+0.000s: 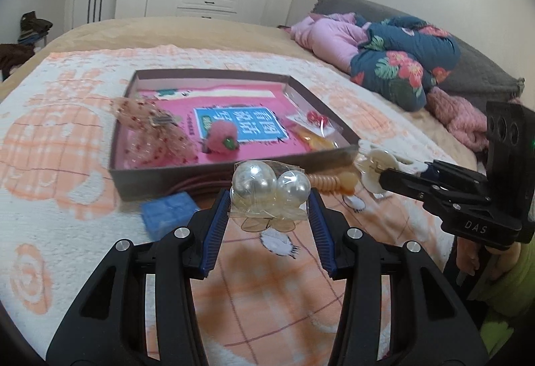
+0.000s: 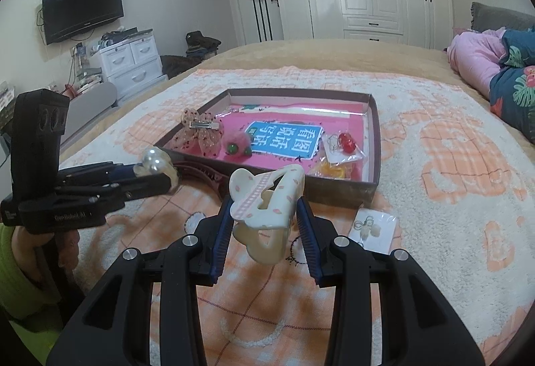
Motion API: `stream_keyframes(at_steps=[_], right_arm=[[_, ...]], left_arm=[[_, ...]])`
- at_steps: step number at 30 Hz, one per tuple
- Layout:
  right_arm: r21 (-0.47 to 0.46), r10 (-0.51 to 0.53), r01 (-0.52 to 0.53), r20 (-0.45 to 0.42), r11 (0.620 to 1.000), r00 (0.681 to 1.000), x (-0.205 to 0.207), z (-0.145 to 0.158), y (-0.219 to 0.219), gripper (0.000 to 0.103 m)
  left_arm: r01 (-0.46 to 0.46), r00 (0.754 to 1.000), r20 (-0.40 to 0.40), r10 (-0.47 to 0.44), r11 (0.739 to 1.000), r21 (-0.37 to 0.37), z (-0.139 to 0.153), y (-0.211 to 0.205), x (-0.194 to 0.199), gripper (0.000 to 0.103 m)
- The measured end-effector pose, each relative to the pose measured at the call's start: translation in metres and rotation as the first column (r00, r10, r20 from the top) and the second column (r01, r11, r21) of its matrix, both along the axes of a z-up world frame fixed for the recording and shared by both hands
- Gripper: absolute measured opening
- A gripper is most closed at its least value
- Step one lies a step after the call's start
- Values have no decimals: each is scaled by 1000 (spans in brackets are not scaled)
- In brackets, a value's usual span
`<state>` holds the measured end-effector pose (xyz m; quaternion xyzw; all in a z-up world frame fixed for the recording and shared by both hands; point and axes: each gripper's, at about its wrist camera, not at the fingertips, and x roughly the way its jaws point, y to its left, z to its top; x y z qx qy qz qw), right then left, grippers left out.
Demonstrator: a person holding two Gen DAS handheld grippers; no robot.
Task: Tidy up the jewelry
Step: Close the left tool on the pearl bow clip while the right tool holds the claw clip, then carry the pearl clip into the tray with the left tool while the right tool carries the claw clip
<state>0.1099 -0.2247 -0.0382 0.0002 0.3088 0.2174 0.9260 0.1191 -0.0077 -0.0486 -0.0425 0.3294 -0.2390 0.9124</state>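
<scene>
My left gripper is shut on a clear packet of two big pearl ornaments and holds it above the blanket, just short of the brown tray. My right gripper is shut on a cream hair claw clip with pink marks, held near the tray's front wall. The tray holds a sequinned bow clip, a pink pompom, a red cherry piece in a packet and an orange item. Each gripper shows in the other's view: right, left.
A blue block and a dark pink headband lie on the blanket before the tray. A small earring card lies right of my right gripper. Folded quilts are piled at the bed's far right.
</scene>
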Motion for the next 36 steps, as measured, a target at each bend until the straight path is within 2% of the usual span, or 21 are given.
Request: stream_keyframes(at_steps=[21,26,36], right_arm=[[-37,-33,35,47,999,998,21,12,3,37],[-45,-42,45,53,998,998,30,13,4,37],[-60,-87,91,69,994,994,46,18,-3,37]], left_arm=[[-61,997,45,63,997,-50,20,22,20,38],[-73,996,43,77,994,-81,26,24,34,38],[-68,995,72,75,994,-87,38,14,65,38]])
